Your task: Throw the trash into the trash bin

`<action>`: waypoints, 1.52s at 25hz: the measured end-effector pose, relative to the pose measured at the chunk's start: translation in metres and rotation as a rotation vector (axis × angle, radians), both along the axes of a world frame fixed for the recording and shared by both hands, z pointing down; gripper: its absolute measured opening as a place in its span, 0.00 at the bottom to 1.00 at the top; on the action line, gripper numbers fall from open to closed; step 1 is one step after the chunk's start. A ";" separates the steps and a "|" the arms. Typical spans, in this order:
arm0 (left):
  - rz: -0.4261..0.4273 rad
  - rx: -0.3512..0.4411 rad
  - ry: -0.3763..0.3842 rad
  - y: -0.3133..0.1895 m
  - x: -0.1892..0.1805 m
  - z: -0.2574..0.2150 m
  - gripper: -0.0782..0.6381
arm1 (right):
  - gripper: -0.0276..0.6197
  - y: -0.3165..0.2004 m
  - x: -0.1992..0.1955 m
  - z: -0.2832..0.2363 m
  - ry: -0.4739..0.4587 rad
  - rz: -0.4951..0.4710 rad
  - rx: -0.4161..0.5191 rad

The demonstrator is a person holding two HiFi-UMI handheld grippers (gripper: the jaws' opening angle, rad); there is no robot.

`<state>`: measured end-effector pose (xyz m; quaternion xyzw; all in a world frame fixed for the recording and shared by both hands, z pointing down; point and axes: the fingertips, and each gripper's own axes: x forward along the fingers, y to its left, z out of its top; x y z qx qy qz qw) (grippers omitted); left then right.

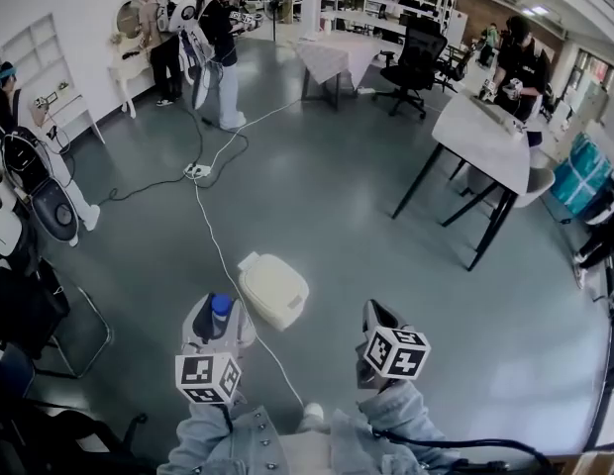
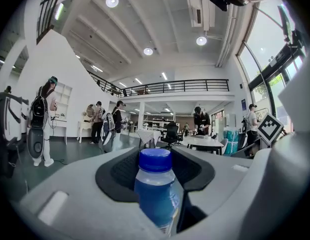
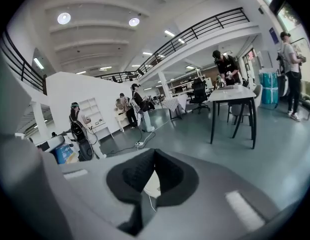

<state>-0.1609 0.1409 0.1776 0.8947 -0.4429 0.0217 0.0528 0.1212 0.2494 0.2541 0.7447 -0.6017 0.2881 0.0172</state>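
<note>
A blue-capped bottle is pinched upright by the left gripper. The right gripper is pressed together, empty. The cream trash bin (on the floor, just ahead) is shown whole only by the head view; a sliver is caught in the right gripper view.

- Bottle: base cut off by the left gripper view's bottom edge.
- Trash bin: mostly hidden by the jaws in the right gripper view.
</note>
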 end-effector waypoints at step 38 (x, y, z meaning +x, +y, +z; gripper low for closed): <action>-0.124 -0.036 0.082 -0.214 0.008 0.020 0.40 | 0.05 -0.257 -0.020 0.002 0.097 -0.279 -0.068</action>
